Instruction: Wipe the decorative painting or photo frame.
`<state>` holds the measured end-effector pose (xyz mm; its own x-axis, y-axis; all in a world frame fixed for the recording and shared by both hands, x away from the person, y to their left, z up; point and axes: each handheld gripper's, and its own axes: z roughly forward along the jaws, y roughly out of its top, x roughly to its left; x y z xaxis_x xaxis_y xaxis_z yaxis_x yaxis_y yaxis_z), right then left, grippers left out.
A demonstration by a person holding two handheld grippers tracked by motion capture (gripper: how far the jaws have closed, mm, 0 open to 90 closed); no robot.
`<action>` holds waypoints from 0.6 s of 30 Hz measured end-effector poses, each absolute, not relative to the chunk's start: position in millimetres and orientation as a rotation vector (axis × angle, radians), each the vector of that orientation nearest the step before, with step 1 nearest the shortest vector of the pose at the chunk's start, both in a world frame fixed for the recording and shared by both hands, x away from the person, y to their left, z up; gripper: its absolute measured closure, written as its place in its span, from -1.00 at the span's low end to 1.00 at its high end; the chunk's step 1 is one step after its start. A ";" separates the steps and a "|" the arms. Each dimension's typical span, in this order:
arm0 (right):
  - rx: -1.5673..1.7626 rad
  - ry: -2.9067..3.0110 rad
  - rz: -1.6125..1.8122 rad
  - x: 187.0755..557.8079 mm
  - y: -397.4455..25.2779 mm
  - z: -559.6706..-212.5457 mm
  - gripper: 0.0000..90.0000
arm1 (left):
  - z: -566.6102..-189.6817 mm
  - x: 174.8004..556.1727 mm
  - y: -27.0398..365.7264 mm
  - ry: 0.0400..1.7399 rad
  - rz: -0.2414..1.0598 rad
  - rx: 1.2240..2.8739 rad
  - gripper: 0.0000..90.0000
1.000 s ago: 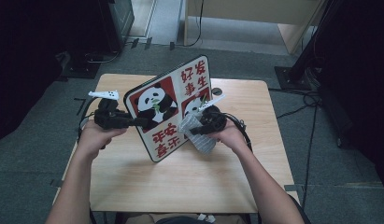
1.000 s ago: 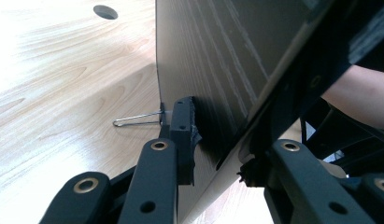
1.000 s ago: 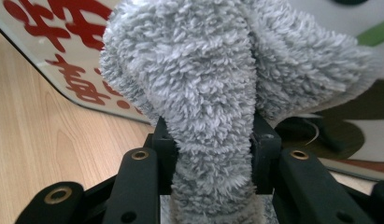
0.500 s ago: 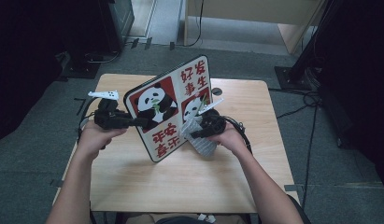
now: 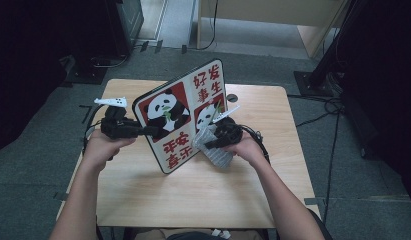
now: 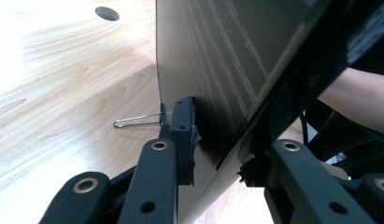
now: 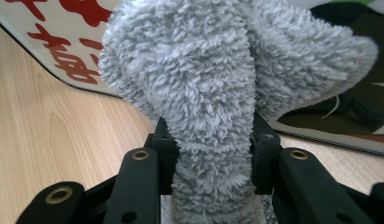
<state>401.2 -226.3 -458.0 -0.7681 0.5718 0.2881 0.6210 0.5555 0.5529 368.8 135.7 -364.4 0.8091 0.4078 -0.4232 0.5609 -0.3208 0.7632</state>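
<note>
On the wooden table (image 5: pixel 143 200), the panda board (image 5: pixel 183 115) stands tilted at centre, its nine-o'clock edge pinched between the left gripper (image 5: pixel 143 132) jaws. At three o'clock the right gripper (image 5: pixel 209 141) clamps a grey fleecy cloth (image 7: pixel 213 93) against the board's face. Hard wiping could twist the board loose, given that thin edge hold.

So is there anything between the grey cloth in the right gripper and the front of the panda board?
Nothing visible. The right gripper is shut on the grey cloth, and the cloth's fluffy end lies right up against the printed face of the panda board, which the left gripper clamps by its edge, tilted on the table.
</note>
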 end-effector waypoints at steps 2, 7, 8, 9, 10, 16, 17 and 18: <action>-1.040 -2.703 -1.014 400.9 -226.8 -456.4 0.43 | -364.4 368.8 135.7 0.724 -0.186 1.956 0.60; -1.049 -2.702 -1.036 398.4 -229.3 -449.7 0.44 | -365.0 368.9 136.3 0.722 -0.190 1.954 0.59; -1.047 -2.709 -1.048 397.4 -230.1 -448.0 0.44 | -365.0 368.8 136.3 0.722 -0.190 1.954 0.59; -1.051 -2.711 -1.053 396.4 -230.8 -445.9 0.44 | -365.0 368.8 136.2 0.722 -0.189 1.954 0.59; -1.043 -2.714 -1.067 396.3 -231.4 -444.8 0.44 | -365.0 368.9 136.3 0.722 -0.189 1.954 0.59; -1.052 -2.716 -1.124 394.0 -234.0 -428.2 0.44 | -364.8 368.8 136.3 0.721 -0.186 1.956 0.60; -1.053 -2.710 -1.139 393.3 -234.3 -424.2 0.44 | -364.9 368.8 136.3 0.722 -0.186 1.955 0.60; -1.053 -2.711 -1.146 392.8 -234.5 -420.0 0.44 | -364.8 368.8 136.3 0.722 -0.185 1.956 0.60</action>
<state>392.8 -234.5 -420.0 -0.7732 0.5784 0.2602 0.5897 0.5046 0.6306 368.8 136.3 -364.8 0.8098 0.4066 -0.4229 0.5600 -0.3205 0.7640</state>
